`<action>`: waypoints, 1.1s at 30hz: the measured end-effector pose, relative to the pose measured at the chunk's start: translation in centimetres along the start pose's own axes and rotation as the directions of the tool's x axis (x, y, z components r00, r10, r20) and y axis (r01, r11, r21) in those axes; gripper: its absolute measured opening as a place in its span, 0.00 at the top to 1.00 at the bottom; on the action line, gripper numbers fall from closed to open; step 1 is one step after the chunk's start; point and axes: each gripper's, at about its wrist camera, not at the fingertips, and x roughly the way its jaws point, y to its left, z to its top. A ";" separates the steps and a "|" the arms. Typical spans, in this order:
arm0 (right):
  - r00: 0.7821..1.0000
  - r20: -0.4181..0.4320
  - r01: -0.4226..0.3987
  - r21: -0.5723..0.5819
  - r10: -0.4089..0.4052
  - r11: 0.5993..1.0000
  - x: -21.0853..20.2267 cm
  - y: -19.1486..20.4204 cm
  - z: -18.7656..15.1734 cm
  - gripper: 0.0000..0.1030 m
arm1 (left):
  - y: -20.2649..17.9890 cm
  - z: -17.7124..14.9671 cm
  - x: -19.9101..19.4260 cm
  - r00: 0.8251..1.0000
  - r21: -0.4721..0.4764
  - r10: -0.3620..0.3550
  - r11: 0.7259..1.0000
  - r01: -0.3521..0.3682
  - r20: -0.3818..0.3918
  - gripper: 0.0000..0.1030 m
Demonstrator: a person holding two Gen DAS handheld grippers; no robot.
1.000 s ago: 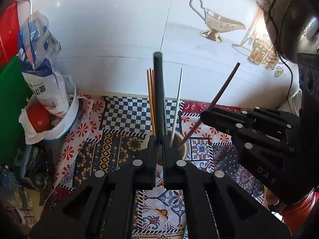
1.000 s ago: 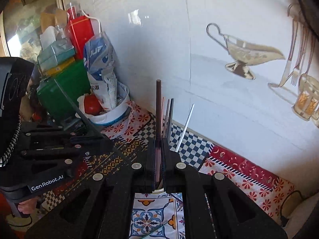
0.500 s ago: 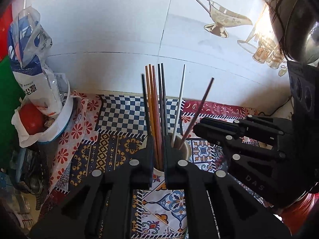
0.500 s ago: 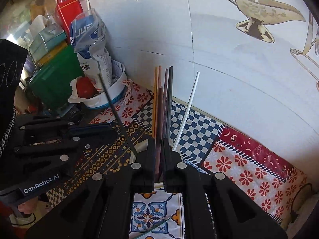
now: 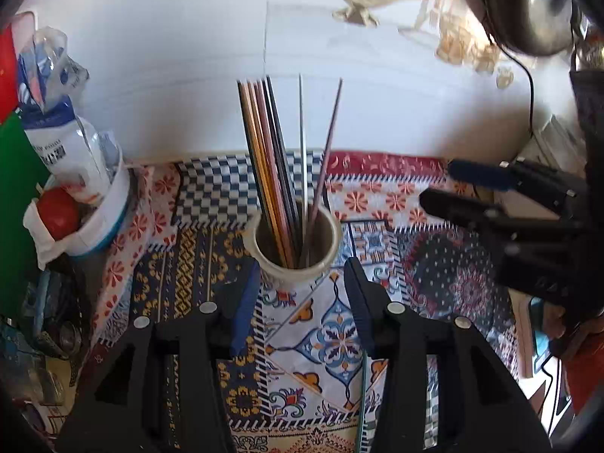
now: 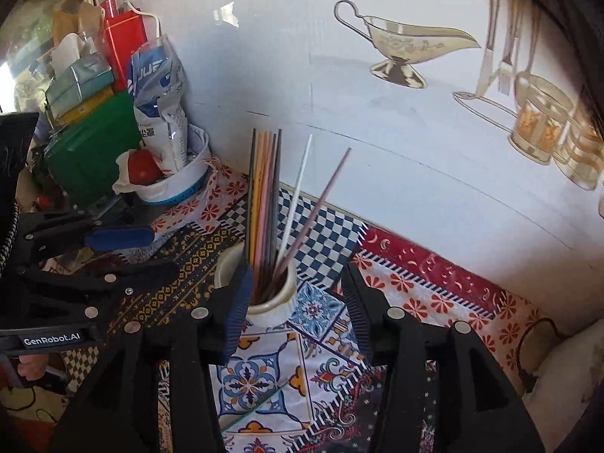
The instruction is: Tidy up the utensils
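- We have both grippers spread wide and empty: the left gripper (image 5: 302, 287) frames the cup (image 5: 294, 241) from the near side, and the right gripper (image 6: 296, 302) does the same in its own view.
- The chopsticks (image 5: 270, 158) stand bundled in the cup, leaning toward the far wall; a white stick (image 6: 298, 185) and a mauve stick (image 6: 321, 204) splay out to the right of the bundle.
- The cup sits on the patterned cloth (image 5: 332, 339), close to the wall, between our two sets of fingers.
- Risk one, as we judge it: the cup looks narrow and the sticks tall, so a finger knocking the rim while pulling away could tip the whole lot.
- Risk two: that mauve stick leans far out; a brush from the right gripper may lever it over or out.
- Risk three: the cloth may slide or bunch if a finger drags it, taking the cup along.
- A thin green stick (image 6: 256, 404) lies on the cloth near us, not in the cup; it could be missed or pushed aside.
- Writing: "GenRobot.AI" reads on the left gripper body (image 6: 51, 339) in the right view.
- The bag (image 6: 160, 94) at far left shows big letters, perhaps "JUE"; the smaller print is unreadable.
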 end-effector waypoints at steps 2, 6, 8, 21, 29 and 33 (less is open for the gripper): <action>1.000 -0.014 0.025 0.011 -0.025 1.000 -0.3 -0.6 -1.2 0.53 | -0.8 -1.6 1.9 0.998 0.016 -0.010 1.000 0.011 -0.066 0.56; 0.997 -0.050 0.062 0.060 -0.059 0.996 -1.1 -2.1 -4.1 0.53 | -2.4 -5.2 6.1 0.977 0.022 -0.051 0.998 0.057 -0.207 0.56; 0.995 -0.067 0.083 0.083 -0.077 0.993 -1.4 -2.8 -5.4 0.53 | -3.4 -6.9 7.8 0.963 0.029 -0.062 0.997 0.072 -0.262 0.56; 0.985 -0.135 0.133 0.206 -0.106 0.969 -2.3 -5.8 -10.2 0.53 | -7.0 -11.0 12.3 0.902 0.062 -0.078 0.991 0.115 -0.425 0.90; 0.983 -0.144 0.137 0.190 -0.111 0.972 -1.7 -5.3 -10.8 0.53 | -9.1 -11.4 12.7 0.919 0.138 -0.023 0.987 0.084 -0.395 0.96; 0.986 -0.133 0.130 0.198 -0.105 0.972 -1.8 -5.3 -10.6 0.53 | -8.5 -10.2 11.3 0.929 0.092 -0.048 0.992 0.088 -0.367 0.96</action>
